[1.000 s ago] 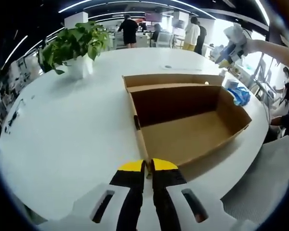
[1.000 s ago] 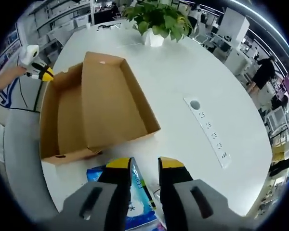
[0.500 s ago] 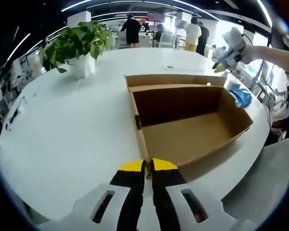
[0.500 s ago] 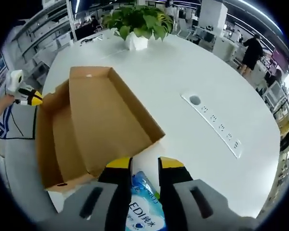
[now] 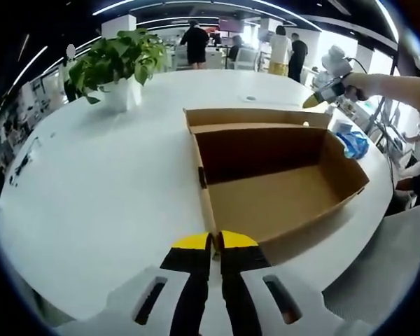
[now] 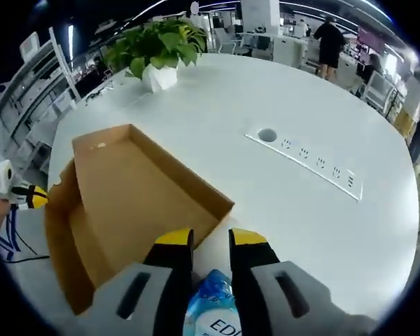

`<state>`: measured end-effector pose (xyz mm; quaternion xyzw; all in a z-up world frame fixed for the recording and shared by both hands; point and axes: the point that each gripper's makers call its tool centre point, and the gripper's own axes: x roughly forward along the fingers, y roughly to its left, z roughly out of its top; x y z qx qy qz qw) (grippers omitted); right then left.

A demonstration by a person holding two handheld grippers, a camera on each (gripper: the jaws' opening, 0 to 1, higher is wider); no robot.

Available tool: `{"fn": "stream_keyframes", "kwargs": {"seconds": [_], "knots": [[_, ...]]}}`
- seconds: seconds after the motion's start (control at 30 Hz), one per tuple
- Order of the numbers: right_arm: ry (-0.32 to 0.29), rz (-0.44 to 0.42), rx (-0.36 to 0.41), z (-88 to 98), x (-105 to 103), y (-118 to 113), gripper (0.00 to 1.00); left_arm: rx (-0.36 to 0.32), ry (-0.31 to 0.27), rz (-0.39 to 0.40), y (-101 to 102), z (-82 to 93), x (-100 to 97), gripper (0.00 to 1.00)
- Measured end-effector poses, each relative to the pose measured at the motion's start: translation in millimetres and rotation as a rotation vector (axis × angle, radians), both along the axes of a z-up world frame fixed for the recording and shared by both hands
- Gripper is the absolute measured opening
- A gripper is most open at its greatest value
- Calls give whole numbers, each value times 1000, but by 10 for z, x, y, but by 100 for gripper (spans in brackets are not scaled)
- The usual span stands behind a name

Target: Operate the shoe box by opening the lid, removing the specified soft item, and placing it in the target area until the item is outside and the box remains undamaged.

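Observation:
The brown shoe box (image 5: pixel 280 196) stands with its lid (image 5: pixel 255 115) folded back on the white table (image 5: pixel 105 182); its inside is bare. My left gripper (image 5: pixel 213 241) is shut, the box's near corner wall running into the slit between its yellow tips. A blue soft pack (image 5: pixel 351 140) lies on the table outside the box's right end. My right gripper (image 5: pixel 315 101) hovers above that end, held by a hand. In the right gripper view its jaws (image 6: pixel 211 238) stand open over the pack (image 6: pixel 213 315), beside the box (image 6: pixel 126 189). The left gripper (image 6: pixel 31 197) touches the box's far corner.
A potted plant (image 5: pixel 115 63) (image 6: pixel 157 52) stands at the far side of the table. A flush power strip (image 6: pixel 308 157) is set into the tabletop. People (image 5: pixel 192 42) stand in the office behind. A grey chair (image 5: pixel 399 245) sits past the table's near edge.
The right gripper has swung, so its view now takes in more of the far table and the blue pack sits lower between its jaws. The left gripper and box have kept still.

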<state>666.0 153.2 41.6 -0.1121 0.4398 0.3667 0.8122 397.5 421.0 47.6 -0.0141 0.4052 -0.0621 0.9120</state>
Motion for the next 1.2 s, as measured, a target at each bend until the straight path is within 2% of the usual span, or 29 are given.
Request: {"fn": "stream_keyframes", "kwargs": {"seconds": [0.13, 0.33, 0.67, 1.03, 1.2], "knots": [[37, -72, 27, -91, 3, 32, 17, -12, 0, 19, 3, -2, 2, 1], [70, -121, 20, -228, -7, 93, 15, -23, 4, 34, 5, -7, 5, 1], [122, -213, 26, -337, 11, 100, 9, -35, 14, 49, 6, -14, 7, 0], [103, -250, 0, -322, 25, 65, 4, -40, 11, 52, 3, -18, 10, 0], [75, -256, -5, -277, 54, 64, 2, -44, 7, 54, 1, -19, 10, 0]]}}
